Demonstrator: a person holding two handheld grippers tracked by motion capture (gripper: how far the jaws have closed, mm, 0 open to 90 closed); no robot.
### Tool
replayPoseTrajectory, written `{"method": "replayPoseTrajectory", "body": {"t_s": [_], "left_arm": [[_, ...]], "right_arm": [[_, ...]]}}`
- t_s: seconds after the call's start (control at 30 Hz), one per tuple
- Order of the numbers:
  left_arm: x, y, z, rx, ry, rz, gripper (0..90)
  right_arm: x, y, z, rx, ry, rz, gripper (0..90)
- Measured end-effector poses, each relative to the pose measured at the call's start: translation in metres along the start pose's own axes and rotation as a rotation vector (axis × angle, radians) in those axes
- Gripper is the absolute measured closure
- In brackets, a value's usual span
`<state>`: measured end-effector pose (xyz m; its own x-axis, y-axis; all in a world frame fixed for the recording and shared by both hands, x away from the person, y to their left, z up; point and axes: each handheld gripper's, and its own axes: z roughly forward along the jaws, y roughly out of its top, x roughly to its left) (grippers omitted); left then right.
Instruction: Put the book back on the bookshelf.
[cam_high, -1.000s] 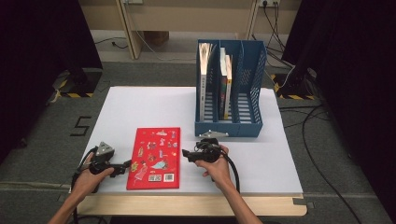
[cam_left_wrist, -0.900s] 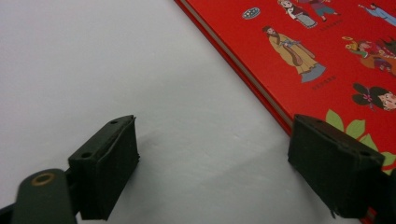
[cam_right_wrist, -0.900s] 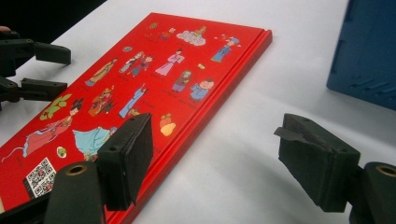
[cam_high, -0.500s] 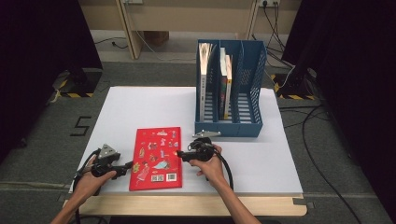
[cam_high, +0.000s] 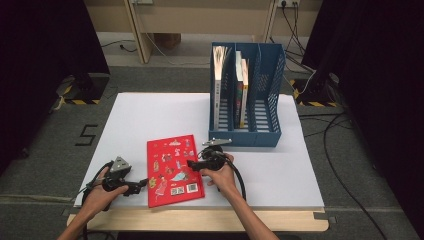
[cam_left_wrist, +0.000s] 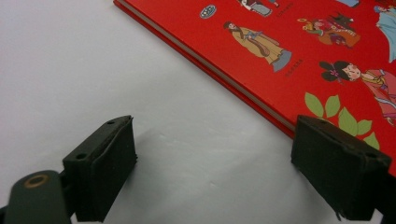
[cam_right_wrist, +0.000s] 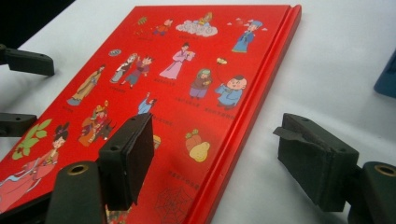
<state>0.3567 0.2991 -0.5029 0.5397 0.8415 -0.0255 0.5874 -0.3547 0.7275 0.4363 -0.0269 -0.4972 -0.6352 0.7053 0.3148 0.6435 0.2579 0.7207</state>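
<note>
A red picture book (cam_high: 172, 170) lies flat on the white table (cam_high: 150, 115) near its front edge. My left gripper (cam_high: 141, 184) rests on the table at the book's left edge. Its jaws have just been opening and stand open (cam_left_wrist: 219, 175), with bare table between them and the book's edge (cam_left_wrist: 261, 107) beside one jaw. My right gripper (cam_high: 192, 164) is open at the book's right side. In the right gripper view (cam_right_wrist: 222, 158) one jaw hangs over the red cover (cam_right_wrist: 187, 70) and the other over the table, straddling the book's long edge.
A blue file rack (cam_high: 270, 135) stands at the back right of the table with a few upright books (cam_high: 220, 75) in it. A wooden strip (cam_high: 200, 220) marks the table's front edge. Cables trail on the floor to the right.
My right gripper has slid left and slightly toward the person, over the book's right edge. The left hand has stayed almost where it was.
</note>
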Motion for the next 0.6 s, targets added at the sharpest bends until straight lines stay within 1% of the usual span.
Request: {"method": "replayPoseTrajectory", "body": {"t_s": [0.03,0.1,0.17,0.27,0.3,0.33,0.37,0.4,0.43,0.47,0.53,0.6], "left_arm": [[-0.0001,-0.0001,0.0000,-0.001,0.001,0.000,12.8],[-0.0001,-0.0002,0.0000,-0.002,0.001,-0.001,12.8],[-0.0001,-0.0002,0.0001,-0.002,0.001,-0.001,12.7],[-0.0004,-0.0004,0.0002,-0.003,0.005,-0.001,12.6],[-0.0005,-0.0001,0.0004,-0.001,0.005,-0.001,12.5],[-0.0005,0.0001,0.0004,0.000,0.005,-0.001,12.3],[-0.0005,-0.0001,0.0005,-0.001,0.004,-0.001,12.2],[-0.0005,-0.0002,0.0005,-0.002,0.005,-0.001,12.2],[-0.0006,-0.0002,0.0005,-0.003,0.005,-0.002,12.2],[-0.0006,-0.0001,0.0006,-0.002,0.005,-0.001,12.2],[-0.0006,0.0002,0.0010,-0.001,0.005,-0.005,11.9],[-0.0010,-0.0002,0.0010,-0.003,0.009,-0.006,11.5]], "right_arm": [[0.0006,0.0000,0.0002,-0.001,-0.003,0.010,27.9],[0.0005,0.0006,0.0009,-0.002,-0.003,0.003,27.8],[-0.0001,0.0005,0.0023,-0.011,0.008,0.015,27.8],[0.0020,0.0006,0.0040,-0.012,0.026,0.046,29.0],[0.0025,0.0006,0.0048,-0.013,0.038,0.047,29.9],[0.0040,0.0001,0.0062,-0.015,0.058,0.064,27.9],[0.0060,-0.0004,0.0069,-0.022,0.053,0.085,27.8],[0.0065,-0.0005,0.0069,-0.024,0.049,0.093,27.7],[0.0061,-0.0008,0.0068,-0.030,0.054,0.111,27.7],[0.0051,-0.0016,0.0068,-0.044,0.063,0.142,27.7],[0.0047,-0.0033,0.0063,-0.062,0.065,0.177,27.6],[0.0055,-0.0070,0.0053,-0.093,0.070,0.236,26.9]]}}
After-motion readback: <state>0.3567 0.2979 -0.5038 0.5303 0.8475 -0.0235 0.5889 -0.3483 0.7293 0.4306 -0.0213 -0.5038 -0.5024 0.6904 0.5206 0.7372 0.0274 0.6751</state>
